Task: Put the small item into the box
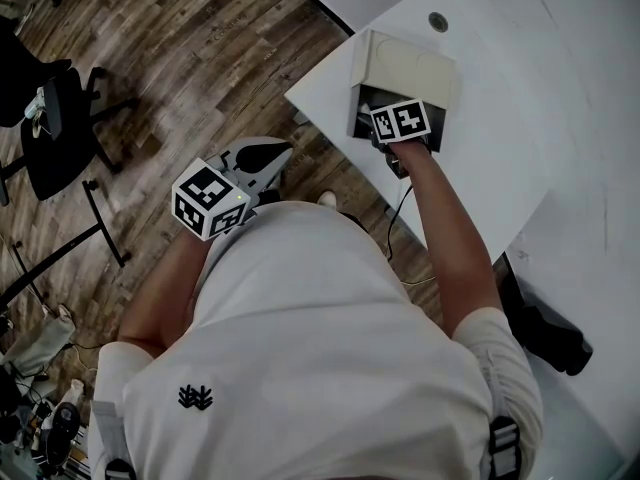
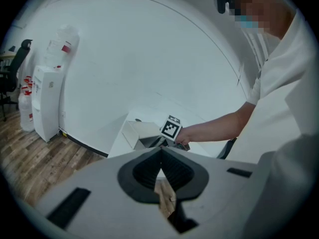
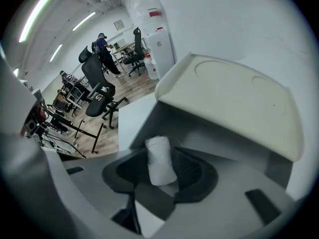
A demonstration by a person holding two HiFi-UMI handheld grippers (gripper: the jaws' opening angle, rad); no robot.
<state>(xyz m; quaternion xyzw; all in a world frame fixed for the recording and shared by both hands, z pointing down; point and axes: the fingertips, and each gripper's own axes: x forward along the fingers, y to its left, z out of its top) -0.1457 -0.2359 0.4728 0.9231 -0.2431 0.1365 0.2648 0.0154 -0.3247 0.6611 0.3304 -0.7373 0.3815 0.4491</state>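
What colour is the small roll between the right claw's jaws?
White roll, clearest in right gripper view.

It looks like an open-plan office. Black swivel chairs [image 3: 97, 83] on castors stand in rows down the far side, and a person [image 3: 103, 49] is busy among them by the desks. Long strip lights [image 3: 35, 16] run along the ceiling. A white water dispenser [image 2: 47, 101] stands against the wall with spare bottles [image 2: 25, 103] stacked beside it. The floor [image 1: 200, 48] is wood-look plank, another swivel chair [image 1: 60, 118] sits on it, and a plain white table [image 1: 540, 118] fills the near corner
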